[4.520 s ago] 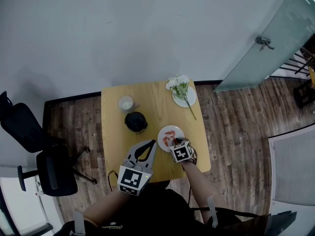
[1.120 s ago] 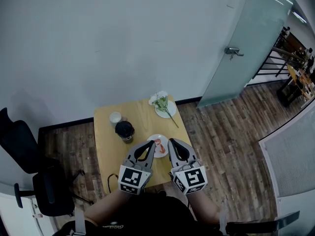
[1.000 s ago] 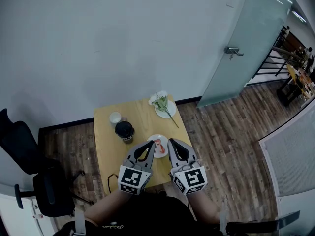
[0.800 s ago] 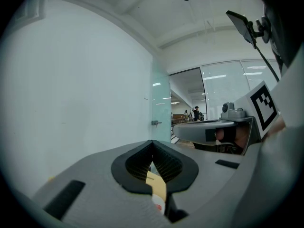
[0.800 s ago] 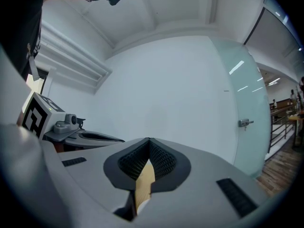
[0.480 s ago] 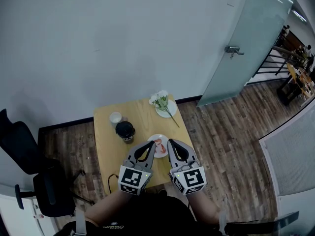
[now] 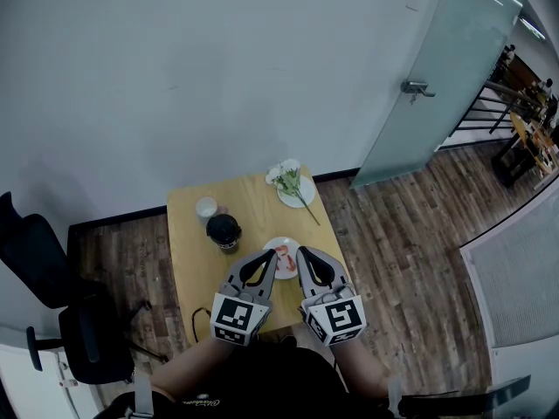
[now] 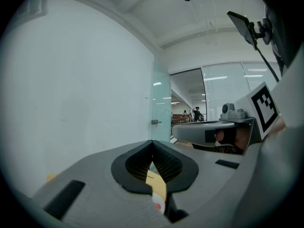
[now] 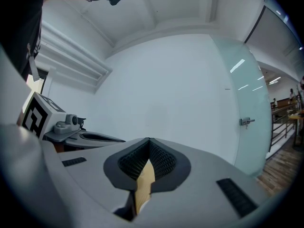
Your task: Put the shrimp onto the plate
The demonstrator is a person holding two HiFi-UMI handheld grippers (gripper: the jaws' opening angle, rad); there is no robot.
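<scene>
Step in hand: judged complete or at rest; the shrimp (image 7: 281, 256) lies on the plate (image 7: 286, 271) at the centre of the frame, and no other shrimp shows on the table (image 7: 194, 269)
Left gripper (image 8: 152, 142): jaws closed tip to tip, nothing held; only a strip of table and a sliver of plate show through the gap below the tips
Right gripper (image 9: 149, 140): jaws closed tip to tip, nothing held; bare table shows through the gap
Gripper position: in the head view both grippers sit at the lower centre, one on each side of the plate, tips close to its rim; contact with the rim cannot be confirmed
Procedure: keep both pairs of jaws closed and draw them back toward the bottom of the frame along their own line; avoid any sideways sweep, since the plate lies between the tips and a nudge could slide it or tip the shrimp off
Clearance: dark pot (image 7: 224, 231) and white cup (image 7: 206, 208) stand up and left of the plate, well apart from the grippers; flowers (image 7: 286, 180) lie on a second plate (image 7: 301, 195) at the far edge of the table
Writing: none legible; no brand or label can be read on any item
Markers: black-and-white square patterns on the marker cubes (image 7: 238, 319), carrying no readable text
</scene>
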